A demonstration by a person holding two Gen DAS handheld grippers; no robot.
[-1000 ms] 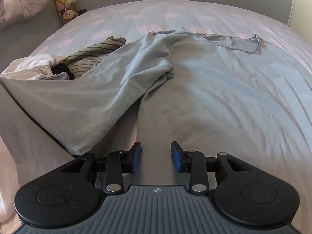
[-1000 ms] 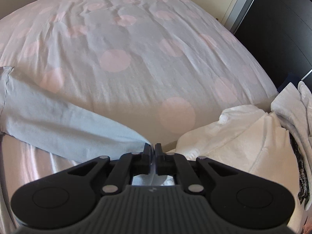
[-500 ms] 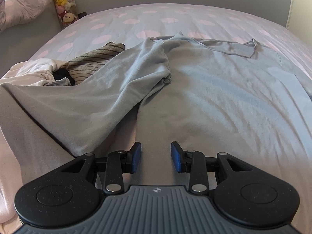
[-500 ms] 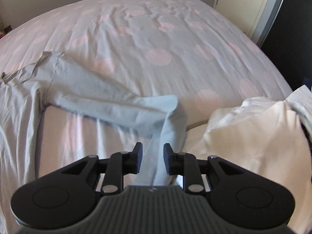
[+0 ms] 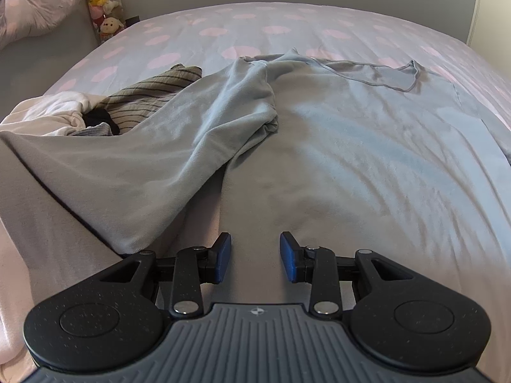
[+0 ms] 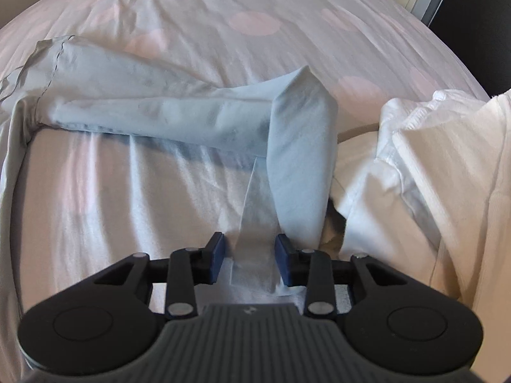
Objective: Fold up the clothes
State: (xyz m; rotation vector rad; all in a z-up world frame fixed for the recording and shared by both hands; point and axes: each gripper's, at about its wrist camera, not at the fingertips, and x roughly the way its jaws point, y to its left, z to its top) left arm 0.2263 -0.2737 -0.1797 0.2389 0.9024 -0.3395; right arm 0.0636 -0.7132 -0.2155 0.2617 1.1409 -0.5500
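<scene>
A light blue long-sleeved shirt (image 5: 367,146) lies flat on the bed, collar away from me. Its left sleeve (image 5: 179,146) is bunched and runs down to the left. My left gripper (image 5: 255,252) is open and empty, just above the shirt's lower body. In the right wrist view the other sleeve (image 6: 166,111) runs across the shirt, then bends at a fold (image 6: 303,102) and comes down toward me. My right gripper (image 6: 249,257) is open, with the sleeve's cuff end (image 6: 255,255) lying loose between its fingers.
A polka-dot bedcover (image 5: 255,28) lies under everything. A pile of other clothes, white, striped and dark (image 5: 105,111), lies left of the shirt. A white garment (image 6: 431,166) lies to the right. A pillow (image 5: 35,9) and plush toys (image 5: 102,0) are at the far left.
My right gripper has opened and let go of the sleeve end after carrying it inward, so the sleeve now lies folded back over the shirt. My left gripper has drawn back slightly and stayed open.
</scene>
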